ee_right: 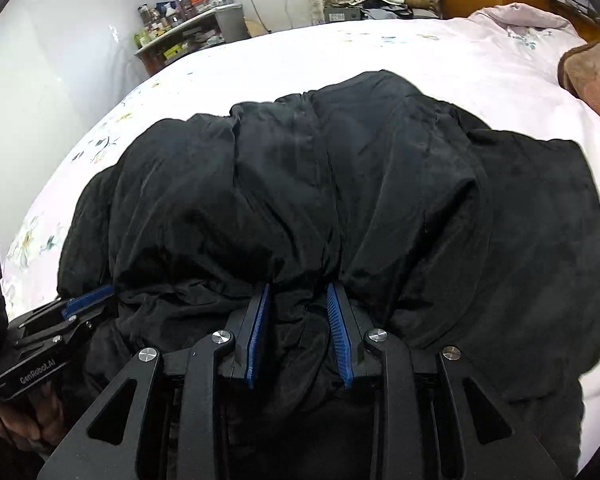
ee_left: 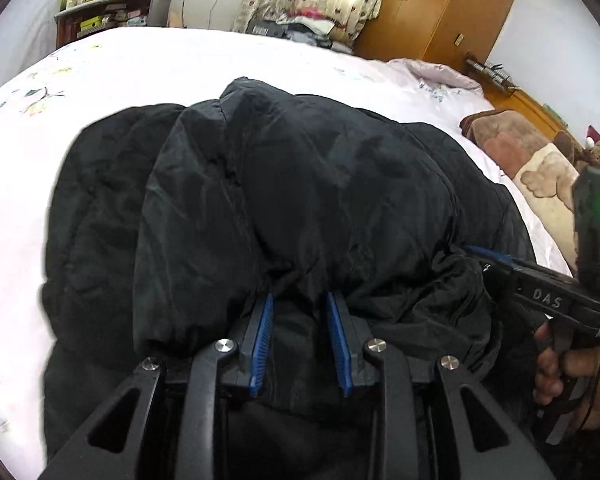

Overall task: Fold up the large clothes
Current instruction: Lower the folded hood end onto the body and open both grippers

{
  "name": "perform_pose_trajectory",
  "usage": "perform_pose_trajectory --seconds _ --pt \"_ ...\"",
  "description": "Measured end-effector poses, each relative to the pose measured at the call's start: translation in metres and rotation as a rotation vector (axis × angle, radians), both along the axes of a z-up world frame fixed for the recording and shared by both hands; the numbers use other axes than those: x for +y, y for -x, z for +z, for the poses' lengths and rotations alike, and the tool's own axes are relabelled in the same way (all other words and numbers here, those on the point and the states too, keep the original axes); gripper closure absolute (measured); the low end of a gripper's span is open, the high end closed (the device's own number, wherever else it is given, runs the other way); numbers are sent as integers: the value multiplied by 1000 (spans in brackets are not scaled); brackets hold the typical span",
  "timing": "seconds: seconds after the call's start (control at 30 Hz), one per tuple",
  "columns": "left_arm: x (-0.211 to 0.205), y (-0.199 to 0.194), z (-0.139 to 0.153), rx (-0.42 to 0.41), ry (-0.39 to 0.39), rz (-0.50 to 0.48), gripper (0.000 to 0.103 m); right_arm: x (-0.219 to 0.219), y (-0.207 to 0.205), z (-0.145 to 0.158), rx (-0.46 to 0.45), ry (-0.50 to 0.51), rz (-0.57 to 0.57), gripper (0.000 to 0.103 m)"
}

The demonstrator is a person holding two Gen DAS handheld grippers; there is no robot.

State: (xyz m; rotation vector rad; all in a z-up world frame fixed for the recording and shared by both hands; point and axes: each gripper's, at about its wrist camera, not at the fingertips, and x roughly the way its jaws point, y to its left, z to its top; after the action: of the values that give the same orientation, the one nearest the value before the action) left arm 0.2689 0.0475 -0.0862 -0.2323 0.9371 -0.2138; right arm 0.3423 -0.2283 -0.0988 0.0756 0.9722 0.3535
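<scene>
A large black padded jacket [ee_left: 300, 180] lies bunched on the white flowered bed sheet [ee_left: 160, 64]. In the left wrist view my left gripper [ee_left: 299, 295] grips a gathered fold of its near edge, the blue pads [ee_left: 262, 332] pressing on the cloth. My right gripper [ee_left: 485, 254] bites into the same edge further right, with a hand [ee_left: 556, 372] on its handle. The right wrist view shows the jacket [ee_right: 340, 180] again. There my right gripper [ee_right: 298, 286] is pinched on a thick fold. My left gripper [ee_right: 88, 295] holds the edge at the left.
The bed [ee_right: 380, 48] extends far beyond the jacket. A brown blanket [ee_left: 508, 140] and a pale quilt [ee_right: 512, 20] lie toward the right. A cluttered shelf [ee_left: 108, 12], a clothes pile [ee_left: 300, 20] and a wooden wardrobe [ee_left: 440, 4] stand behind.
</scene>
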Motion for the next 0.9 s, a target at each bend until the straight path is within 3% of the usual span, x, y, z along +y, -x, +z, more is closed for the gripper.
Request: perform_pose_trajectory --seconds 0.1,0.17,0.23,0.3,0.43,0.57,0.67,0.77,0.9 --pt "2 20 24 -45 38 -10 74 3 24 35 -61 22 2 72" --pt "-3 33 24 -68 35 -37 73 8 35 39 -77 7 20 72" --pt "-10 33 -1 8 25 -49 73 12 39 19 -14 6 33 72" --pt "-12 35 -24 25 12 -48 73 10 37 -6 30 37 30 72" --pt "-11 30 -23 30 17 -47 73 0 35 -23 66 -21 22 72" --pt "-11 33 -6 44 -4 -69 73 -7 41 -1 31 -6 20 72" --pt "-5 36 25 -25 11 -72 73 -22 47 34 -66 -31 0 72" --pt "6 12 53 -101 13 -44 72 -30 27 60 -147 -37 -14 71" --pt "9 -63 64 -142 -39 10 71 -25 -29 68 -192 42 -7 71"
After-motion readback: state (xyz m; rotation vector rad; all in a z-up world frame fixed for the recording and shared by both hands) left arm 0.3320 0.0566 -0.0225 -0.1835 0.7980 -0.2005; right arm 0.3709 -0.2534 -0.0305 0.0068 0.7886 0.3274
